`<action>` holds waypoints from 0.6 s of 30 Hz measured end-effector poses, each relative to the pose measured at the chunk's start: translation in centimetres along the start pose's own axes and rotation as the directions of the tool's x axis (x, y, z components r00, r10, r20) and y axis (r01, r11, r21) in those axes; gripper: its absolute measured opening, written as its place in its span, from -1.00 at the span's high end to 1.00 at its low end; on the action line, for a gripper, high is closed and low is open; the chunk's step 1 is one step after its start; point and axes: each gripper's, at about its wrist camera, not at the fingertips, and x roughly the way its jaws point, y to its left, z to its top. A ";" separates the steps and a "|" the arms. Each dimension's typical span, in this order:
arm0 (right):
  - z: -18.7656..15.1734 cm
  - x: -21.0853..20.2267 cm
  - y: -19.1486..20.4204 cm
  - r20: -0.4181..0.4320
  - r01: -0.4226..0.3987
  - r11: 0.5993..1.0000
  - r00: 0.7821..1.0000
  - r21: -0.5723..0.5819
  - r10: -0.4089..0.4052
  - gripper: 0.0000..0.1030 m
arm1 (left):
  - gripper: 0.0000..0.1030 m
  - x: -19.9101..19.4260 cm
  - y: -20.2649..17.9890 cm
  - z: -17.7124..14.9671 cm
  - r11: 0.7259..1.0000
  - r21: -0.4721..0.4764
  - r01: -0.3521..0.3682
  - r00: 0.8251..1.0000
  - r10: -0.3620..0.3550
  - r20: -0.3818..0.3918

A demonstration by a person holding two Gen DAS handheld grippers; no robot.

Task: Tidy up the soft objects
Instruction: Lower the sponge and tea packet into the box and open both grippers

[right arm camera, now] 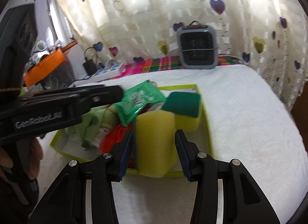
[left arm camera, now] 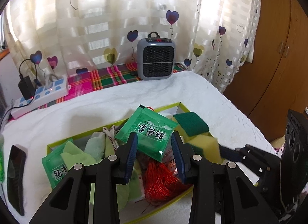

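A shallow box with a yellow-green rim (left arm camera: 169, 106) (right arm camera: 196, 86) lies on a white towel and holds soft things. My left gripper (left arm camera: 155, 139) is open around a green sachet (left arm camera: 149, 131) (right arm camera: 141, 98) that lies tilted on the pile. My right gripper (right arm camera: 154, 137) (left arm camera: 229, 151) is open with a yellow sponge (right arm camera: 156, 143) (left arm camera: 207, 146) between its fingers, left side near the left pad, a gap on the right. A second sponge with a green scouring top (left arm camera: 190, 123) (right arm camera: 182, 106) sits behind it. Red tassel threads (left arm camera: 163, 181), green cloths (left arm camera: 80, 152) and another green sachet (left arm camera: 55, 168) also lie in the box.
A grey fan heater (left arm camera: 156, 56) (right arm camera: 198, 46) stands at the back by the curtain. A power strip with a charger (left arm camera: 40, 93) (right arm camera: 107, 71) is at the back left. A black phone (left arm camera: 15, 175) lies left of the box. A wooden wardrobe (left arm camera: 279, 50) stands right.
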 end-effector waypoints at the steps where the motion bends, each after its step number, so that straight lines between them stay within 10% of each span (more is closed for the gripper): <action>1: 0.0 -0.3 -0.2 0.008 0.020 1.000 1.000 0.003 -0.020 0.11 | 0.32 -0.1 0.0 -0.1 1.000 0.000 -0.001 1.000 0.001 0.002; 18: -0.5 -2.5 -2.8 0.056 0.076 0.994 0.995 0.083 -0.081 0.11 | 0.32 -2.1 -0.6 -0.9 1.000 0.005 -0.004 1.000 0.004 0.020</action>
